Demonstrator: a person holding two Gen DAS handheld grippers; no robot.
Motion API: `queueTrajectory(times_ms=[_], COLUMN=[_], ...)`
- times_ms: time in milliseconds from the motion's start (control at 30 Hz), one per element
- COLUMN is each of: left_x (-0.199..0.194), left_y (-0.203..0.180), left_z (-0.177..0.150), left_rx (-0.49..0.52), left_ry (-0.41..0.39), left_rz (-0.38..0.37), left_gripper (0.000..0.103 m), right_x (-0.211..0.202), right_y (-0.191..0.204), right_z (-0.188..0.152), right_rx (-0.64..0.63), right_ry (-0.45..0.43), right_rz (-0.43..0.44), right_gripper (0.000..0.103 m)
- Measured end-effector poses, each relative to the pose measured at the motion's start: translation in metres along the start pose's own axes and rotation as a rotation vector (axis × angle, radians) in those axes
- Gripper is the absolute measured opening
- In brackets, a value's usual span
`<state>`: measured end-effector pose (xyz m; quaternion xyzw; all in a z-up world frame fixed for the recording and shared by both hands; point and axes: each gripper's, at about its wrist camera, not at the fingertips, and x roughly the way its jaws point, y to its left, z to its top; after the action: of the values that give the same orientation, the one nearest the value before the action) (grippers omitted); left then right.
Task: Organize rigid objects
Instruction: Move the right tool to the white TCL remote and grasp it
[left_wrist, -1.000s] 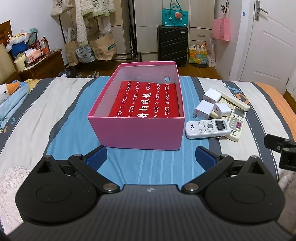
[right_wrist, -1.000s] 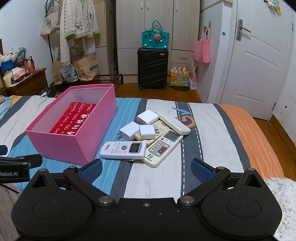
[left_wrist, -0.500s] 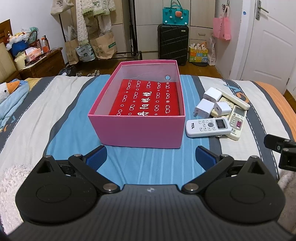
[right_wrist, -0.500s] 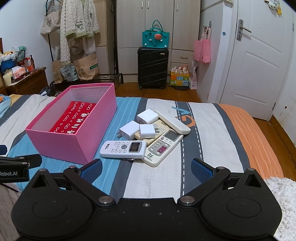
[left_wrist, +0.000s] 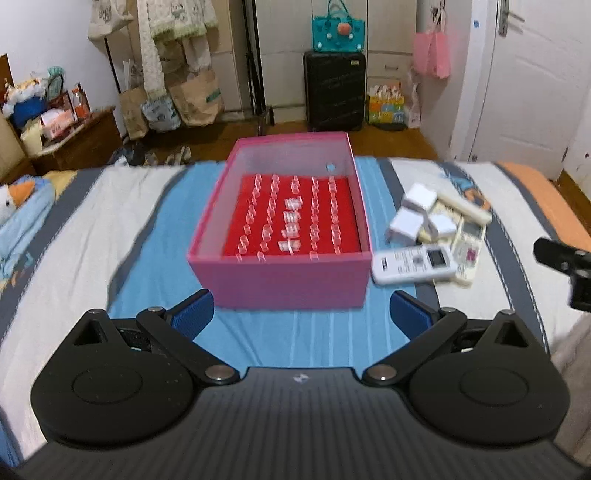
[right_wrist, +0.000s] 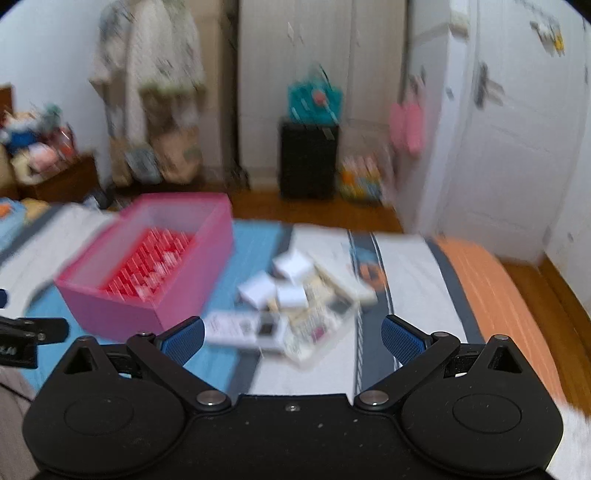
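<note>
An open pink box (left_wrist: 291, 284) with a red patterned sheet inside stands on the striped bed, just ahead of my open, empty left gripper (left_wrist: 301, 314). To its right lies a pile of white remotes (left_wrist: 413, 263) and white chargers (left_wrist: 406, 225). In the blurred right wrist view the pile of remotes (right_wrist: 243, 328) and chargers (right_wrist: 291, 295) lies just ahead of my open, empty right gripper (right_wrist: 291, 336), with the pink box (right_wrist: 122, 314) to the left.
The bed cover (left_wrist: 110, 236) is striped blue, white, grey and orange. A blue soft toy (left_wrist: 22, 218) lies at the left edge. Beyond the bed's far edge stand a black suitcase (left_wrist: 334, 92), a clothes rack with bags, a wooden cabinet and a white door.
Both grippers have moved forward toward the box and the pile, which look closer. The right wrist view is now blurred from motion. Both grippers stay open.
</note>
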<state>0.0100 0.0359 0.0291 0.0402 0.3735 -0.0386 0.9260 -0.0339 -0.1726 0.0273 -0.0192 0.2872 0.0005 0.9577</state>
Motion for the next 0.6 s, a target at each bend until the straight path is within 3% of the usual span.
queueTrajectory(times_ms=[100, 200, 267, 500, 600], left_x=[-0.010, -0.012, -0.003, 0.062, 0.101], left_y=[0.013, 0.031, 0.042, 0.068, 0.080], left_z=[0.024, 0.052, 0.072, 0.130, 0.141], left_rx=[0.030, 0.040, 0.051, 0.031, 0.022], left_ry=[-0.051, -0.041, -0.004, 0.101, 0.147], left_rz=[0.007, -0.049, -0.102, -0.104, -0.124], left_gripper=[0.103, 0.103, 0.103, 0.103, 0.102], right_x=[-0.006, 0.002, 0.012, 0.077, 0.097], right_y=[-0.002, -0.001, -0.009, -0.042, -0.037], right_z=[0.009, 0.026, 0.038, 0.076, 0.072], right_rx=[-0.091, -0.153, -0.115, 0.086, 0.079], right_ry=[-0.140, -0.170, -0.181, 0.083, 0.138], right_rz=[0.107, 0.133, 0.156, 0.322, 0.347], right_gripper=[0.103, 0.103, 0.103, 0.103, 0.101])
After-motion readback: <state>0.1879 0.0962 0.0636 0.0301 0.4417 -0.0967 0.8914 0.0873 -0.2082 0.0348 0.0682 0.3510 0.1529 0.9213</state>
